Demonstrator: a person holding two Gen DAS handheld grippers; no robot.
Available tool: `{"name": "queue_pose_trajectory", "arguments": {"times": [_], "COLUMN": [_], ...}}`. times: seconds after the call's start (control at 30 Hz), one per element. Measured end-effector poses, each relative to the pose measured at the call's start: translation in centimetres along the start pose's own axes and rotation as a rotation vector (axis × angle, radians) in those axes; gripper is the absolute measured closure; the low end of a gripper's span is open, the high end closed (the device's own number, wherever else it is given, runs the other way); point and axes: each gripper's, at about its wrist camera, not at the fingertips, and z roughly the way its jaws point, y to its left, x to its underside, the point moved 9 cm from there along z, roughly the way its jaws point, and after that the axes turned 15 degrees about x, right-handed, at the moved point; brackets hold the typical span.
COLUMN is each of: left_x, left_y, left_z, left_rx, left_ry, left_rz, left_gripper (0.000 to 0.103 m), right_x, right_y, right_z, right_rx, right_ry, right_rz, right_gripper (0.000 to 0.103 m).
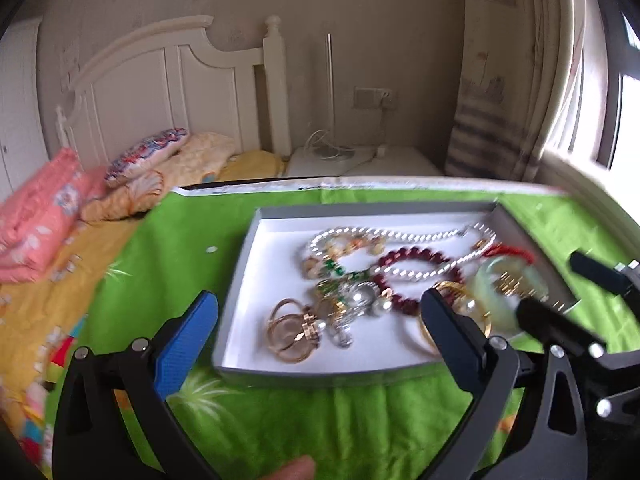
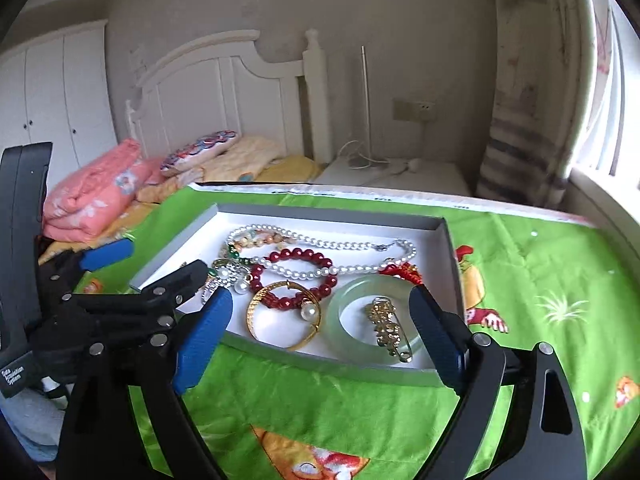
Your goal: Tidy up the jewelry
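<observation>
One tray (image 2: 448, 240), perhaps seven jewelry pieces; both grippers (image 1: 320, 328) (image 2: 320, 328) spread, empty.

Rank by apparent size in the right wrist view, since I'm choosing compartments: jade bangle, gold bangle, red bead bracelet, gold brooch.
1. jade bangle
2-3. gold bangle and red bead bracelet: look alike; the gold one is nearer, so unranked.
4. gold brooch

This is a bedroom in a home. A white wooden headboard (image 2: 224, 80) stands against the far wall, with folded pink bedding (image 2: 96, 192) and a patterned pillow (image 2: 200, 150) on the bed at left. White wardrobe doors (image 2: 52, 100) fill the far left, a wall socket (image 2: 414, 110) sits beside the bedside table (image 2: 400, 178), and curtains (image 2: 528, 100) hang by the window at right.
</observation>
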Motion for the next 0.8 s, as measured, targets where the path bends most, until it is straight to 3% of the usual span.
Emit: {"name": "queue_pose_trajectory", "arguments": {"times": [0.07,0.8], "left_x": [0.21,0.65], "left_y": [0.17,0.05], "left_z": [-0.11,0.03], "left_rx": [-0.028,0.005], "left_ry": [0.009,0.018], "left_rz": [0.009,-0.006], "left_gripper": [0.002,0.002], "right_x": [0.0,0.47], "right_y": [-0.04,-0.9], "right_z": [-0.05,0.47], "right_rx": [0.01,0.033], "right_ry": [-0.006,0.027], "right_rz": [-0.007,0.038], "right_gripper": [0.017,0.017]}}
